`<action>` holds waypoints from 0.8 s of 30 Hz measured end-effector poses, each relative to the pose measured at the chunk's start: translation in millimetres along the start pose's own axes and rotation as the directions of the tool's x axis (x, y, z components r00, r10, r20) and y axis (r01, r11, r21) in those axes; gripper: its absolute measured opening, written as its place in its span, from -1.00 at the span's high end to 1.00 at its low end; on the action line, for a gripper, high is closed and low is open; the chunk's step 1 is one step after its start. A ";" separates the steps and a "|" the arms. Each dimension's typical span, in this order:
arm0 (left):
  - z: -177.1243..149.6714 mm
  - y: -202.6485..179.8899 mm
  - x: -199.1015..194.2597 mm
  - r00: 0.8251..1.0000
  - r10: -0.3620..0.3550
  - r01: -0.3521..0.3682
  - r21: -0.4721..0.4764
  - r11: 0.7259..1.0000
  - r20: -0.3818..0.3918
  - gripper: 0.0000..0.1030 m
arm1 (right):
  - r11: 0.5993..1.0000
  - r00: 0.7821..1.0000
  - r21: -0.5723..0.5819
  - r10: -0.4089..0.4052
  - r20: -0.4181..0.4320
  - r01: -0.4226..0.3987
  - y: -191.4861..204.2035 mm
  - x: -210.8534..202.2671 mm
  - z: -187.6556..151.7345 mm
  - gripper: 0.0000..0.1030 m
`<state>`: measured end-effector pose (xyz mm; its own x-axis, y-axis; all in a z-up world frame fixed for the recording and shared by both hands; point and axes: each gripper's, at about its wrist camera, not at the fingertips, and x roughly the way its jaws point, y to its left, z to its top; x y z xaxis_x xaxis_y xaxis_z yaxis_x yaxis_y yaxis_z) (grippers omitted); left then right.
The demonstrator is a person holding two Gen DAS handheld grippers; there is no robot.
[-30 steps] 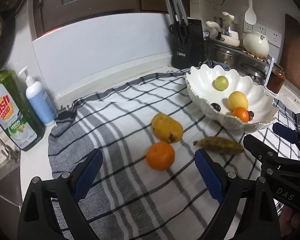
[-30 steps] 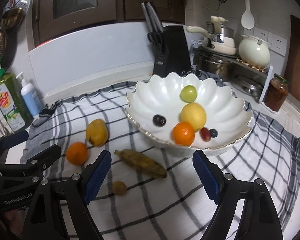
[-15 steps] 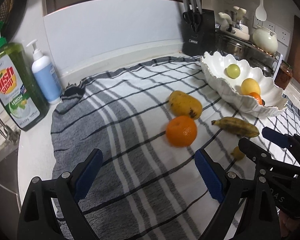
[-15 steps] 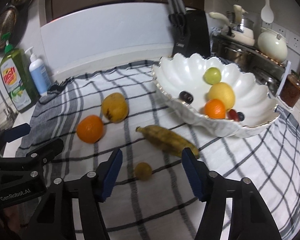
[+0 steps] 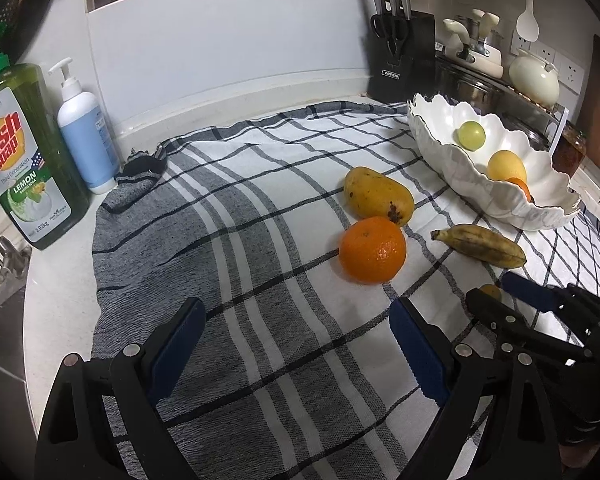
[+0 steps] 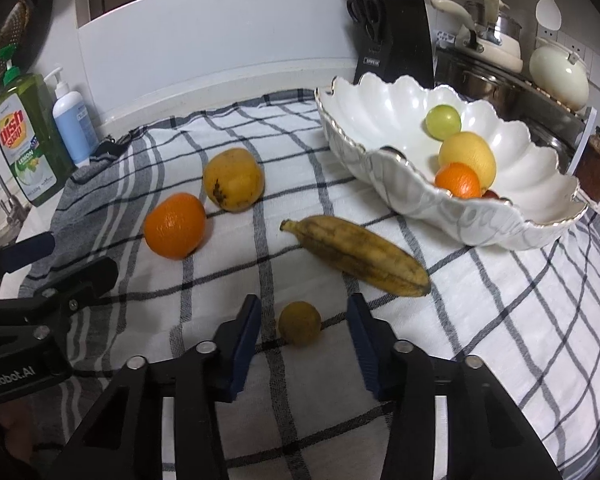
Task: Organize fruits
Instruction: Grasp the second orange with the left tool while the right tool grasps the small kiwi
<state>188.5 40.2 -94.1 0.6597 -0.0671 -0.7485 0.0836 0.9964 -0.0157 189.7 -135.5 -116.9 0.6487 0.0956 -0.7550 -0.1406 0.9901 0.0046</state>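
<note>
The right gripper [image 6: 302, 342], jaws apart, straddles the small brown fruit [image 6: 299, 323] lying on the checked cloth [image 6: 500, 300] at the banana's [image 6: 356, 255] seven o'clock; light, round and probably soft-skinned, it wants gentle pinching across its middle, while the left gripper [image 5: 296, 344] hangs open, empty.

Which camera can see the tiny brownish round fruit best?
The right wrist view: the small round fruit sits whole on the checked cloth, between the open right gripper fingers. In the left wrist view only a sliver peeks out behind the right gripper.
</note>
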 end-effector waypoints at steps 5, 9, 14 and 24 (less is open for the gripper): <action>-0.7 -1.6 0.3 1.000 -0.003 0.003 0.004 1.000 -0.002 -0.83 | 1.000 1.000 0.005 0.009 -0.013 -0.009 -1.3 5.4 -3.3 0.42; -1.0 -2.7 0.8 1.000 -0.002 0.002 0.008 1.000 -0.003 -0.83 | 1.000 1.000 0.007 0.018 -0.013 -0.018 -2.4 5.0 -2.5 0.55; -0.3 -4.7 1.5 1.000 -0.008 0.008 0.011 1.000 -0.006 -0.82 | 1.000 1.000 0.002 0.016 0.011 -0.016 -2.2 -2.6 0.4 0.56; 15.8 -21.2 10.4 0.999 -0.049 0.049 0.065 0.997 0.004 -0.70 | 1.000 0.997 0.030 -0.003 0.076 0.001 -10.8 -23.0 13.3 0.56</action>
<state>205.4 17.5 -91.1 0.6579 -0.1162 -0.7441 0.1638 0.9865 -0.0093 186.3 -147.0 -90.8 0.7044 0.1000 -0.7027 -0.1176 0.9928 0.0235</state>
